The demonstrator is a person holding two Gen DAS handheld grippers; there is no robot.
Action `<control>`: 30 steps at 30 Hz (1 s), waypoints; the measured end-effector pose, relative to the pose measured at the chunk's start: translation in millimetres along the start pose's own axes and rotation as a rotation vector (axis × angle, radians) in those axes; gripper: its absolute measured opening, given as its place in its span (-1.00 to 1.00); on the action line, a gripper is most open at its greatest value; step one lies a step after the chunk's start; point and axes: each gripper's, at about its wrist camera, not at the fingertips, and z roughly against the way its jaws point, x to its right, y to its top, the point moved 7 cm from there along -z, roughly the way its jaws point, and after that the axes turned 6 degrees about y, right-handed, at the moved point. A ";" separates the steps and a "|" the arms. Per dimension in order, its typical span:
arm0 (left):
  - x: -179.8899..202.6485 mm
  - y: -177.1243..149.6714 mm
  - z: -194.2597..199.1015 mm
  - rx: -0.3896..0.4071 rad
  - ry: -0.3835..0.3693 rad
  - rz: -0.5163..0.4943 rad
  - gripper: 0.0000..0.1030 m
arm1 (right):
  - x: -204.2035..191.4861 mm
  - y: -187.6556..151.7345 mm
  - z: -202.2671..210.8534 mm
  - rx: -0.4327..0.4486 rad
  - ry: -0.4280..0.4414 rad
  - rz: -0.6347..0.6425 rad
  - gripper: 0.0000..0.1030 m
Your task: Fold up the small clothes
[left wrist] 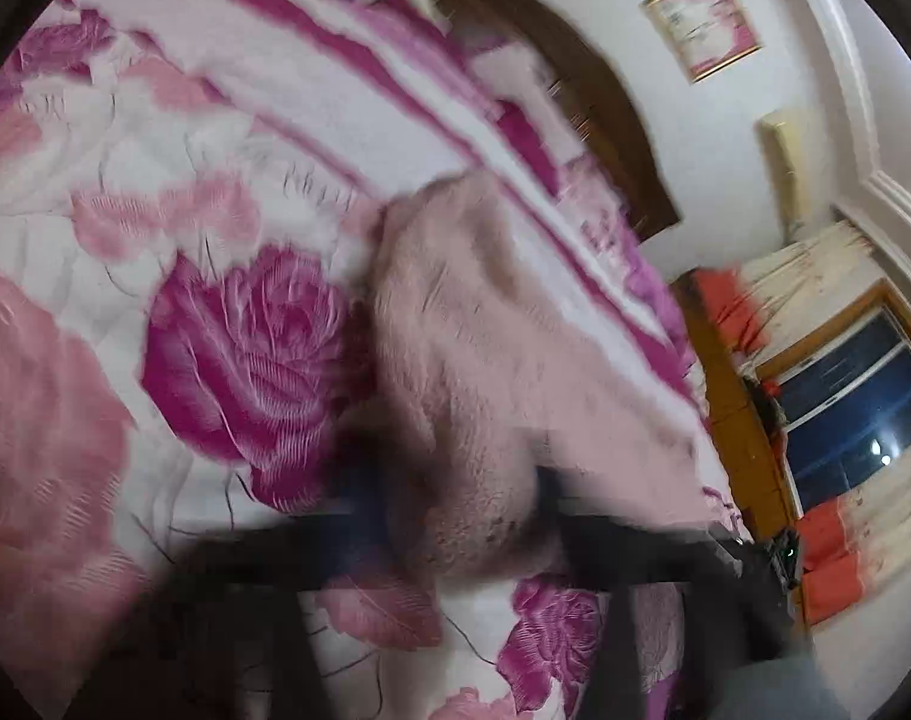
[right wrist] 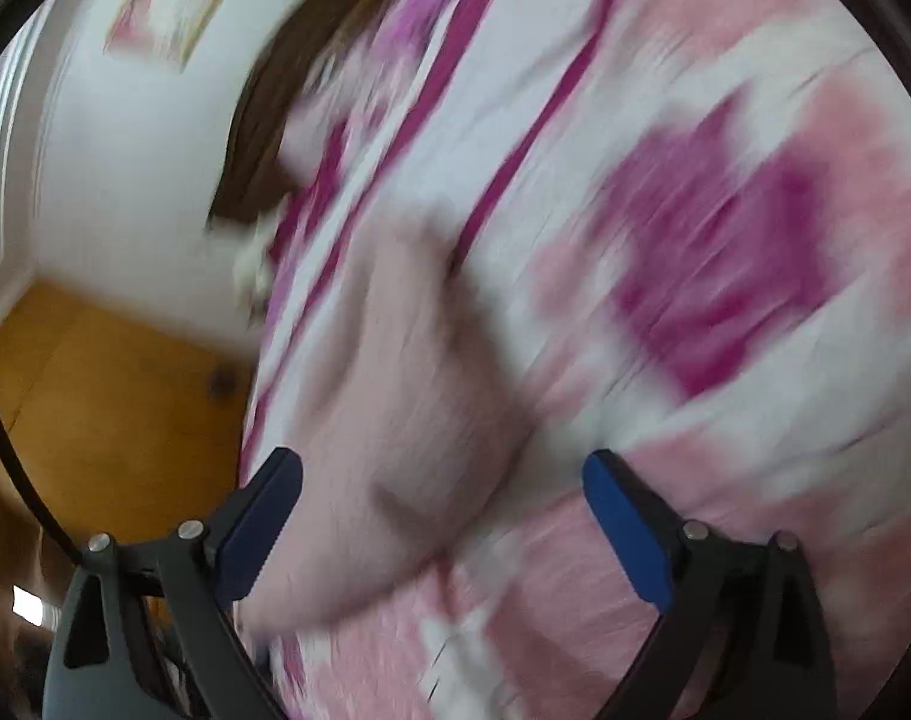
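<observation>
A small fuzzy pale-pink garment (left wrist: 455, 330) lies bunched on a bedspread (left wrist: 245, 360) printed with magenta roses. In the blurred left wrist view its near end bulges up over my left gripper (left wrist: 461, 516), which is shut on the garment; the cloth hides the fingertips. In the right wrist view the same garment (right wrist: 395, 360) runs down the bedspread (right wrist: 725, 252) between the blue pads of my right gripper (right wrist: 443, 468). That gripper stands wide open. Its left pad (right wrist: 263, 516) sits at the garment's edge, and its right pad is well apart from the cloth.
A dark wooden headboard (left wrist: 575, 90) backs the bed against a white wall with a framed picture (left wrist: 701, 24). A window (left wrist: 857, 408) with curtains is at the right. Orange wooden floor (right wrist: 95, 408) shows beyond the bed's edge, crossed by a black cable (right wrist: 11, 450).
</observation>
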 end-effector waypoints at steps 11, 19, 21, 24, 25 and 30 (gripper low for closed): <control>-7.1 -29.2 47.1 -0.068 -0.007 0.108 -1.00 | -7.7 -9.7 41.3 -0.003 0.095 -0.181 -0.58; -27.1 -36.7 64.8 -0.059 0.011 0.125 -1.00 | 5.6 -20.1 51.4 -0.016 0.032 -0.180 -0.59; -31.6 -37.6 61.1 -0.072 0.004 0.123 -1.00 | 9.4 -25.4 48.1 -0.016 0.010 -0.181 -0.57; -34.4 -35.9 63.9 -0.074 -0.033 0.153 -1.00 | 23.0 -27.2 45.4 -0.016 -0.076 -0.187 -0.22; -33.6 -34.7 66.8 -0.070 -0.040 0.154 -1.00 | 25.1 -32.2 54.8 -0.009 -0.079 -0.188 -0.05; 25.5 -26.6 109.5 0.187 0.015 -0.194 -0.83 | 4.1 -28.9 89.8 0.133 -0.381 0.100 0.28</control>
